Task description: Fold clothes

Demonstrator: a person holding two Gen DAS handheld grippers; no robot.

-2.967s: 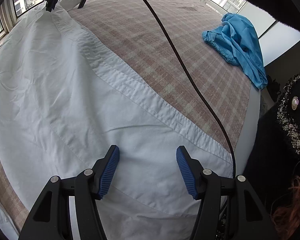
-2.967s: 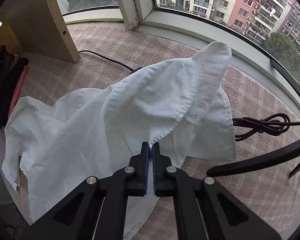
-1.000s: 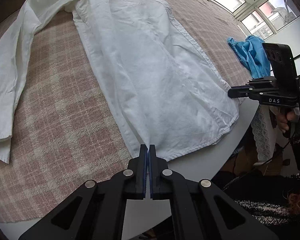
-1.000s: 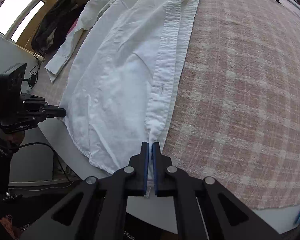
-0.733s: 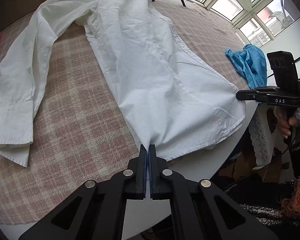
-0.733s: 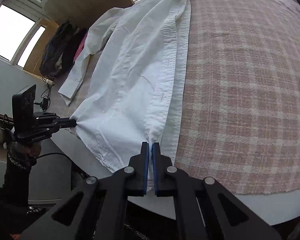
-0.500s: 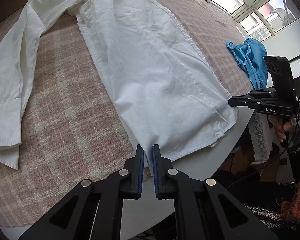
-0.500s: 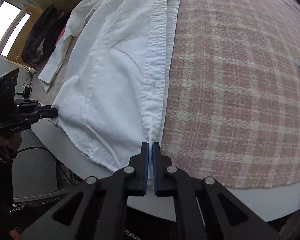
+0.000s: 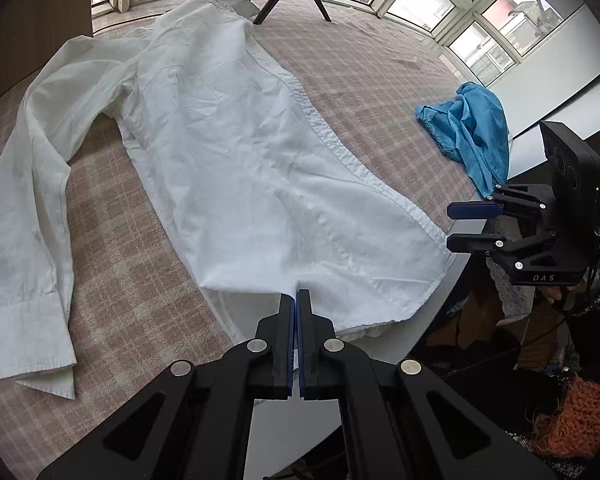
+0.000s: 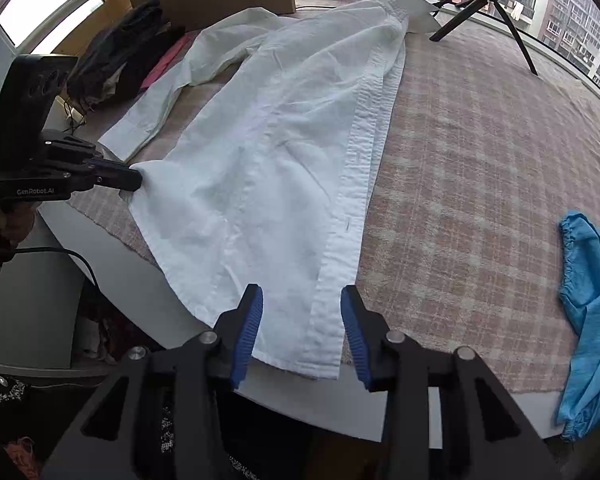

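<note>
I read "GenRobot.AI" on the body of my left gripper [image 10: 134, 179] in the right wrist view, and "DAS" on my right gripper [image 9: 452, 226] in the left wrist view. The white shirt [image 9: 236, 152] lies spread on the pink plaid cloth [image 9: 372, 80] covering the table, collar far, hem at the near edge and partly over it.

Half a second ago my left jaws stood slightly parted over the hem; now they are clenched on the hem's left corner, which rises in a small peak toward them. My right jaws did the opposite – a moment ago pressed together on the button placket [image 10: 360, 152], now released and wide apart, the placket's near end lying loose between the blue pads [image 10: 246, 332].

Around it: a blue garment [image 9: 468, 136] bunched at the right edge (well apart from the shirt), a black tripod [image 10: 488, 8] at the far side touching the collar area, and dark clothes [image 10: 120, 56] heaped far left – nothing lies on the shirt itself.
</note>
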